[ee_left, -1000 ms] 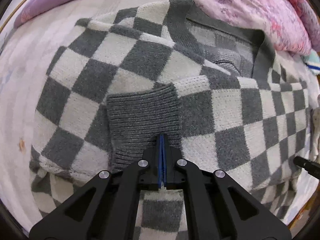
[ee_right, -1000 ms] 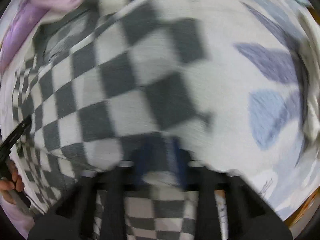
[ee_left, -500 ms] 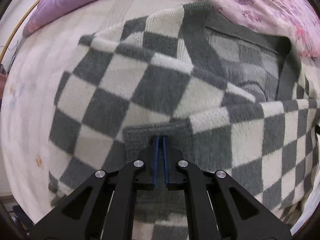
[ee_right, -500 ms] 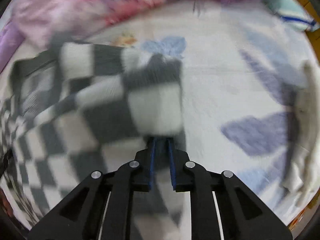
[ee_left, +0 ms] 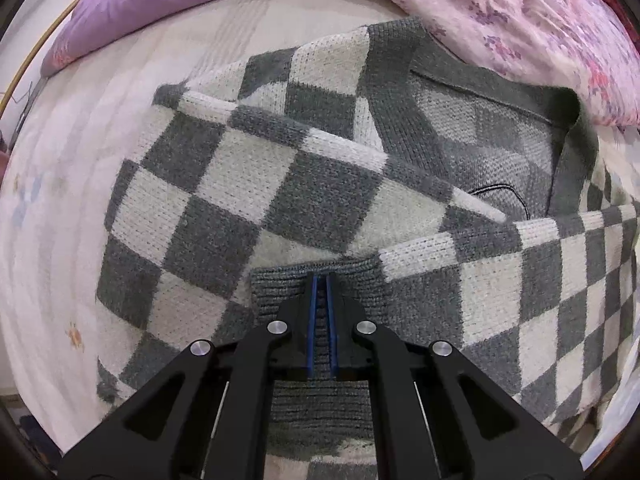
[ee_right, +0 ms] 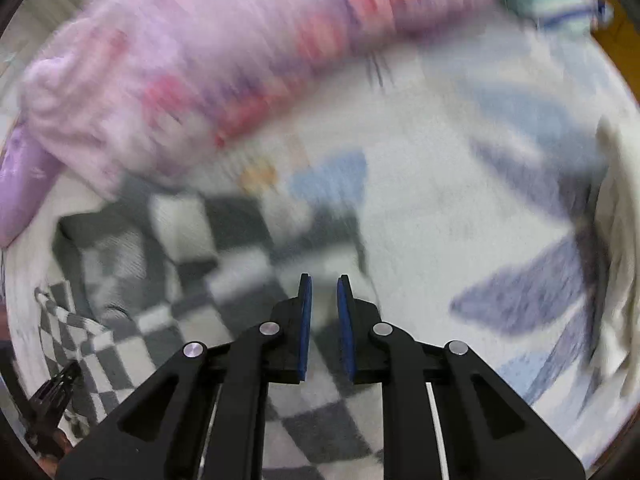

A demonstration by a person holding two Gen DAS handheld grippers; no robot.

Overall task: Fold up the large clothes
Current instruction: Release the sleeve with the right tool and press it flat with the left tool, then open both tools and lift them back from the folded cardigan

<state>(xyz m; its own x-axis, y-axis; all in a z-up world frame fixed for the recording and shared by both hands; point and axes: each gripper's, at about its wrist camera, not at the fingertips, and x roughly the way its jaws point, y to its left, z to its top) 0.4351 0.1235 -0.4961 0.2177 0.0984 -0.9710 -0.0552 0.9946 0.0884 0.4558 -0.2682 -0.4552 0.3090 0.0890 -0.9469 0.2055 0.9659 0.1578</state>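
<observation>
Both sleeves now folded across sweater point(ee_left: 248, 184); R gripper point(ee_right: 323, 280) has let go, jaws apart, empty. L gripper point(ee_left: 320, 280) nearly shut over ribbed cuff point(ee_left: 280, 292), grip unclear. Hem lies below both.

A pale bed point(ee_left: 72, 240) bears a checkered sweater point(ee_left: 248, 184), pink quilt point(ee_left: 520, 20) and purple pillow point(ee_left: 160, 0).

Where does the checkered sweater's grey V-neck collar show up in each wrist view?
Left wrist view: the collar runs across the upper right, just under the pink floral quilt.
Right wrist view: the collar, blurred, sits at the left edge, below the same quilt.
Shared landmark: the pink floral quilt bunched along the sweater's neck end, with the purple pillow at its left in both views.
</observation>
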